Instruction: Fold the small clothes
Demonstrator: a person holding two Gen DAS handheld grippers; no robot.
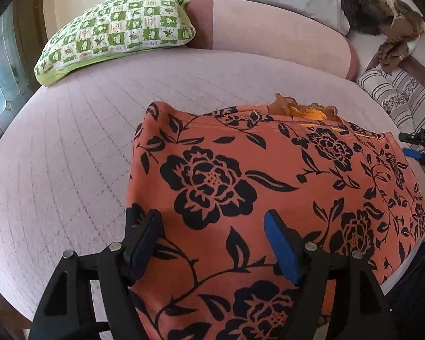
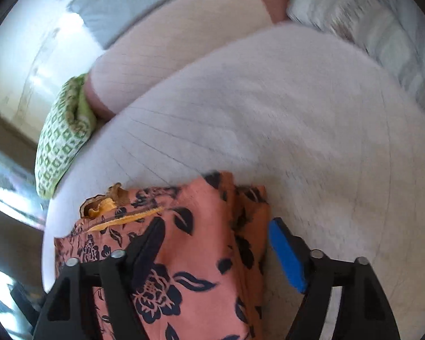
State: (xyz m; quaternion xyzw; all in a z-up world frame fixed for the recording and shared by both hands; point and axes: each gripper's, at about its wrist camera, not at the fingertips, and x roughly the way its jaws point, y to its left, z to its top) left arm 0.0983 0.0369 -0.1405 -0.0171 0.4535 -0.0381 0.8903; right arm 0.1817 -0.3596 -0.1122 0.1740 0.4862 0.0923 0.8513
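An orange garment with black flowers (image 1: 269, 187) lies flat and folded on the pale pink sofa seat (image 1: 70, 155). A yellow and brown trim (image 1: 306, 110) shows at its far edge. My left gripper (image 1: 212, 243) is open just above the garment's near left part, holding nothing. In the right wrist view the same garment (image 2: 189, 243) lies under my open right gripper (image 2: 215, 249), whose jaws stand over its right folded edge. The right gripper also shows at the far right of the left wrist view (image 1: 422, 147). The right wrist view is blurred.
A green and white patterned cushion (image 1: 116, 31) lies at the back left of the seat. The pink backrest (image 1: 269, 34) runs behind. A striped cushion (image 1: 396, 93) and a brown cloth (image 1: 399, 28) sit at the right. A window (image 1: 2, 73) is at the left.
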